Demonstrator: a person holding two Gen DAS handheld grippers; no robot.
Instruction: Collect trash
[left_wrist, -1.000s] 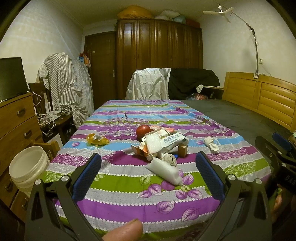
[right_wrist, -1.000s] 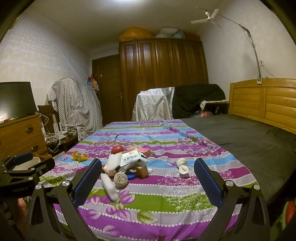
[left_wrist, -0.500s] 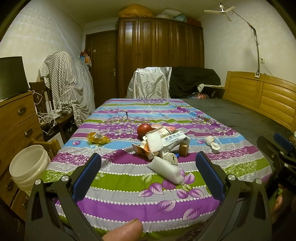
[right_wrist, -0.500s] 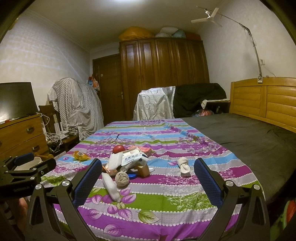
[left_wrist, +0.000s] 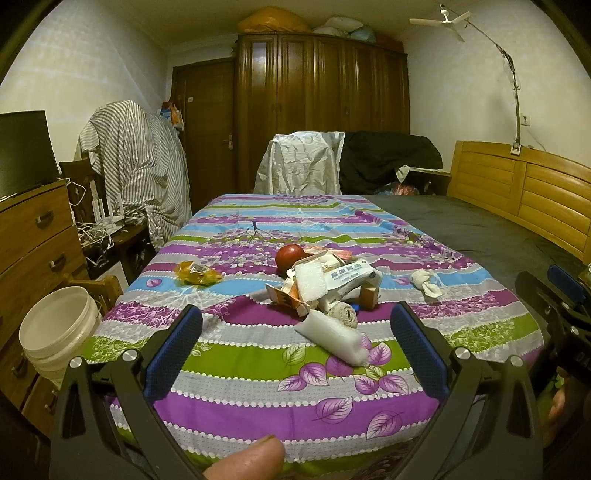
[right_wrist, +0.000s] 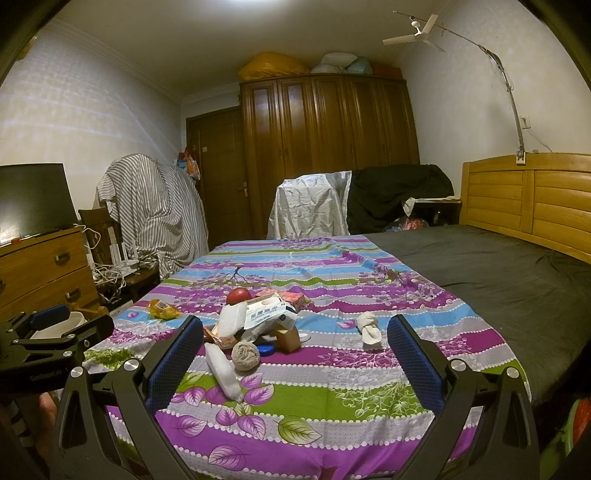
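Barely any change — slight drift nearer trash pile (left_wrist: 325, 284) on striped sheet (left_wrist: 258, 398); left claw (left_wrist: 295, 343), right claw (right_wrist: 295, 350) both wide, empty — collecting not begun.

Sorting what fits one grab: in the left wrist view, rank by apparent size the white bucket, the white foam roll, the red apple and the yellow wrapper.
1. white bucket, though it sits nearest the camera.
2. white foam roll.
3. yellow wrapper and red apple: too alike to rank.
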